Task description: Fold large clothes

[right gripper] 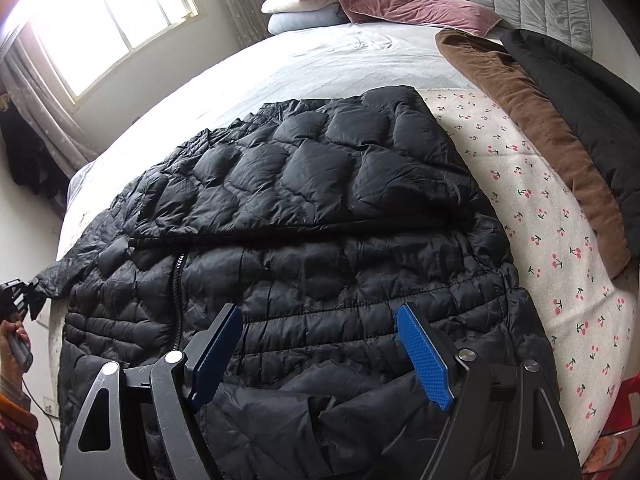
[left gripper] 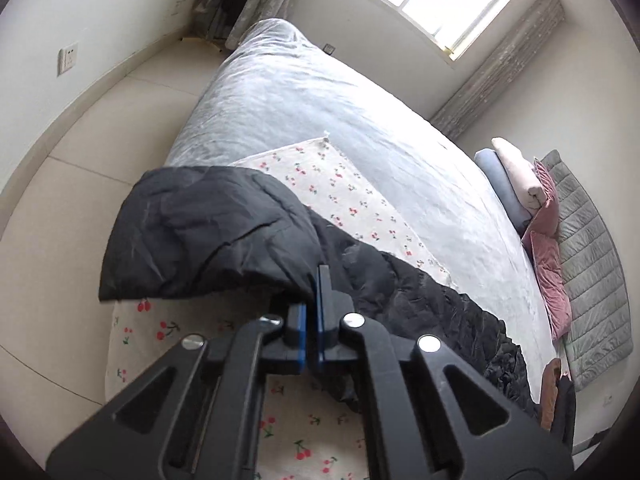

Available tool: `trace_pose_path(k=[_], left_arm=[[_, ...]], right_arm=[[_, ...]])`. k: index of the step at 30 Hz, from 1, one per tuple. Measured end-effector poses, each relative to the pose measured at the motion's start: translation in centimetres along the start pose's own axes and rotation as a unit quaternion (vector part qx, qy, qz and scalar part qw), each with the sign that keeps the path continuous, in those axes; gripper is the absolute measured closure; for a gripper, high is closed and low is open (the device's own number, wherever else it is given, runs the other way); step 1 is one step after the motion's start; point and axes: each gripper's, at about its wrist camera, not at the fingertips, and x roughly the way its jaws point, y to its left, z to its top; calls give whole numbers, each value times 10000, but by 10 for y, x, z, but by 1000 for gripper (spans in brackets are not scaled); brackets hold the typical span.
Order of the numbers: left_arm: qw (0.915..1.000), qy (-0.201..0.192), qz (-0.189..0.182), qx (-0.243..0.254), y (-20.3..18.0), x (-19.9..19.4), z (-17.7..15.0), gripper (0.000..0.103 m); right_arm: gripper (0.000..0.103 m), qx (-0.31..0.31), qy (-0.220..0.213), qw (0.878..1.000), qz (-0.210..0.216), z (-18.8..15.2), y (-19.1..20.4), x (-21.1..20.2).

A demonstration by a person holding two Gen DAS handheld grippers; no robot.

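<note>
A black quilted puffer jacket lies spread on the bed, one sleeve folded across its body and the zip showing at the left. My right gripper hovers open just above the jacket's near part, blue pads wide apart and gripping nothing. In the right wrist view my left gripper sits at the far left edge, shut on a pulled-out corner of the jacket. The left wrist view shows that gripper with its pads together and the black jacket fabric bunched over its tips.
A cherry-print sheet lies under the jacket on the grey bedspread. A brown garment and another black one lie at the right. Pillows are stacked by the headboard. Tiled floor runs along the bed's left side.
</note>
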Motion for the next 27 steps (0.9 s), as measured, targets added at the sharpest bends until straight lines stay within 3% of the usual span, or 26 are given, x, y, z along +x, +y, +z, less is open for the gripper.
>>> trace_pose_path(k=[5,10,15,21,23,25,27], left_arm=[[9941,-273,-697,784,-88,-43,-1,99],[9789,-215,-1405,1467,-175,-66,-25,99],[9615,165,-1998,1877,-244,-68,-64,99],[9412,810,-2375,2261,-294,-55,-131,99],[9298,1072,-2495,2484,-305,-45,-157,99],[9089,1607,-2506,2921,-317,-28,-188,91],[8915,2175,-2242,3281,-317,-7,-216,62]], right_arm=[[22,-36,-35,9999,92,0,3,-3],[22,11,-5,9999,140,0,2,-2],[22,30,-19,9998,182,0,1,-3],[22,80,-13,9998,197,1,-2,-1],[22,114,2,9997,207,1,-4,0],[22,147,5,9997,213,1,-6,0],[22,154,12,9997,212,0,-7,1]])
